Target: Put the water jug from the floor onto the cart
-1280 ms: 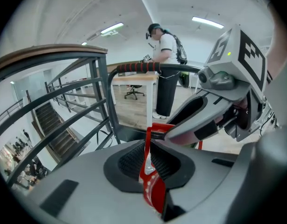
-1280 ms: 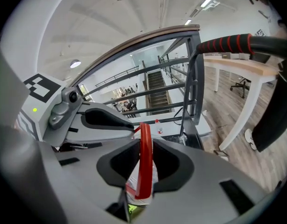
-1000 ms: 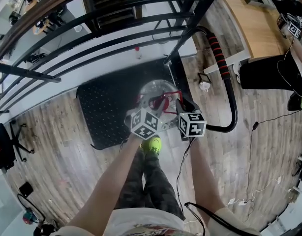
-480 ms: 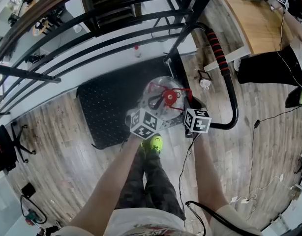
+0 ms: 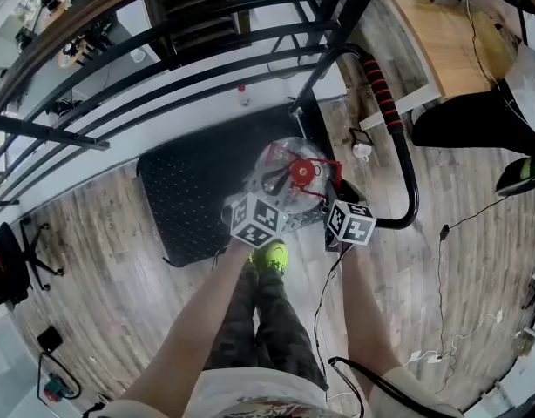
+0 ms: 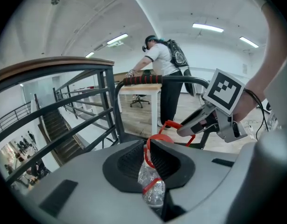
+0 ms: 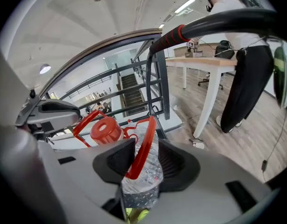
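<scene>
Head view: water jug [image 5: 289, 174] upright on cart deck [image 5: 185, 181], at the push bar [image 5: 400, 146] end. Left claw [image 5: 266, 200] and right claw [image 5: 335, 202] flank its top.

Left gripper view: left claw pinched on the red carry handle [image 6: 154, 139].

Right gripper view: jaws have just been opening and stand wide, the handle loop loose between them. The jug lies straight ahead and below, so the way off is probably straight back.

Clear water jug [image 5: 274, 158] with red cap [image 5: 301, 173], black studded cart [image 5: 189, 190]

The water jug [image 5: 289, 181] stands on the black cart [image 5: 185, 190], just ahead of both claws. The left gripper [image 5: 260, 207] touches its near side. The right gripper [image 5: 335, 209], jaws just opened wider, seems to straddle its red handle [image 5: 327, 165].
</scene>
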`<action>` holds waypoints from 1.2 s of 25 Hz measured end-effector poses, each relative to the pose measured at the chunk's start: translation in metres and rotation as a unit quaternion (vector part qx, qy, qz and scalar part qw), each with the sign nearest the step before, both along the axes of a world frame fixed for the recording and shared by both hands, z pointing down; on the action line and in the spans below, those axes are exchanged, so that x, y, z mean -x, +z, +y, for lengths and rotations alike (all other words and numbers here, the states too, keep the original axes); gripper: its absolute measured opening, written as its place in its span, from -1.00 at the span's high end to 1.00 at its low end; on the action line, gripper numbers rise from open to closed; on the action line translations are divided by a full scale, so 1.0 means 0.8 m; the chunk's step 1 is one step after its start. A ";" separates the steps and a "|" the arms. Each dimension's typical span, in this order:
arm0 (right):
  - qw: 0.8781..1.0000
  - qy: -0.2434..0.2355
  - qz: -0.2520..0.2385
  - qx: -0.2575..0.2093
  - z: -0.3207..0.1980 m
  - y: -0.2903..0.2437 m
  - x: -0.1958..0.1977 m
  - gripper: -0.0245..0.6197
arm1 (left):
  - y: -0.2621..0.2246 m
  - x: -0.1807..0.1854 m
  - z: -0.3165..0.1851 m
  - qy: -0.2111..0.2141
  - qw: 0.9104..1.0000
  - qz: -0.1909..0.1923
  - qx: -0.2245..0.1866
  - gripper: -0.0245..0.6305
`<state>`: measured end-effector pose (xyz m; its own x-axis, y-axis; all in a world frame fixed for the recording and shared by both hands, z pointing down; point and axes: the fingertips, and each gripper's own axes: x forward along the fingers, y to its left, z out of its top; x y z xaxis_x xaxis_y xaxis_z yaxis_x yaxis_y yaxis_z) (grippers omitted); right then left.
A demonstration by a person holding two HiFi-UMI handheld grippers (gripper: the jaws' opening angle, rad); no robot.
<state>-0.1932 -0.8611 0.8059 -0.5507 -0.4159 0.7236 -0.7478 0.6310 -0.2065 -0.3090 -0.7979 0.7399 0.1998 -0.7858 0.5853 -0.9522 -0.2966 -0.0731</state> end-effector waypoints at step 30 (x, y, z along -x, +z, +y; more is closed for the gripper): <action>0.968 -0.100 -0.186 -0.134 0.151 -0.377 0.028 0.74 | -0.315 -0.065 0.107 -0.020 0.987 0.101 -0.120 0.86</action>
